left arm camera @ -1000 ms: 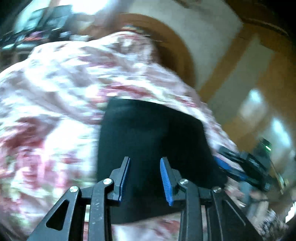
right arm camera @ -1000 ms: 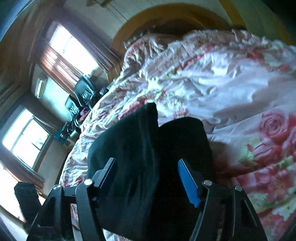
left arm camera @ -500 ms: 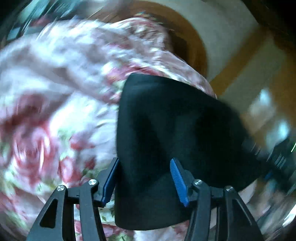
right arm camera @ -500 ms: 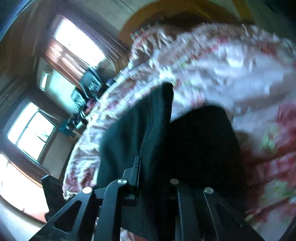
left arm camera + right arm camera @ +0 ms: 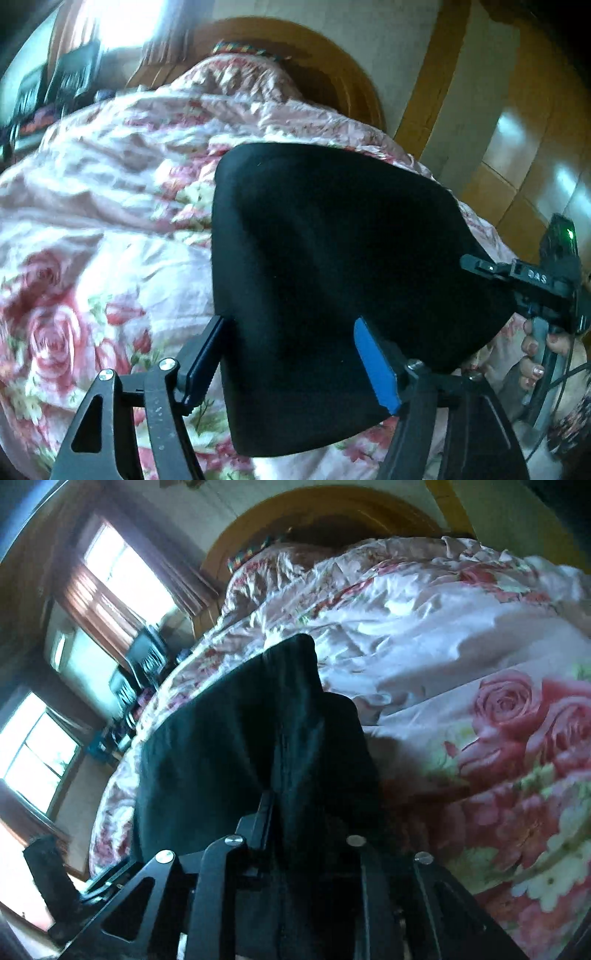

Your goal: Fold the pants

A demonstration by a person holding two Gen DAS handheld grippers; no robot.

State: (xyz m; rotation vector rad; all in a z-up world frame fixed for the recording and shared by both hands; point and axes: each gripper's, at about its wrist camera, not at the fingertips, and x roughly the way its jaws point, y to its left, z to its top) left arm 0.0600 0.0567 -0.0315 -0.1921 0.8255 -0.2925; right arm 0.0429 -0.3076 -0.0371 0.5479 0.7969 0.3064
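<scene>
The black pants (image 5: 332, 277) lie folded into a compact block on a pink floral bedspread (image 5: 92, 221). My left gripper (image 5: 291, 362) is open, its jaws spread over the near edge of the pants, one finger at the left edge and the blue-padded finger (image 5: 375, 363) on top of the cloth. In the right wrist view the pants (image 5: 229, 746) rise in a lifted fold. My right gripper (image 5: 291, 823) is shut on that cloth; its fingertips are buried in it. The right gripper also shows in the left wrist view (image 5: 524, 280) at the pants' right edge.
A curved wooden headboard (image 5: 332, 74) stands at the far end of the bed. Windows (image 5: 122, 565) and dark chairs (image 5: 144, 657) are on the left side of the room. The bedspread (image 5: 480, 664) is rumpled to the right of the pants.
My right gripper closed on the pants' edge and now holds a fold raised. My left gripper opened wider and shifted left to the near edge of the pants.
</scene>
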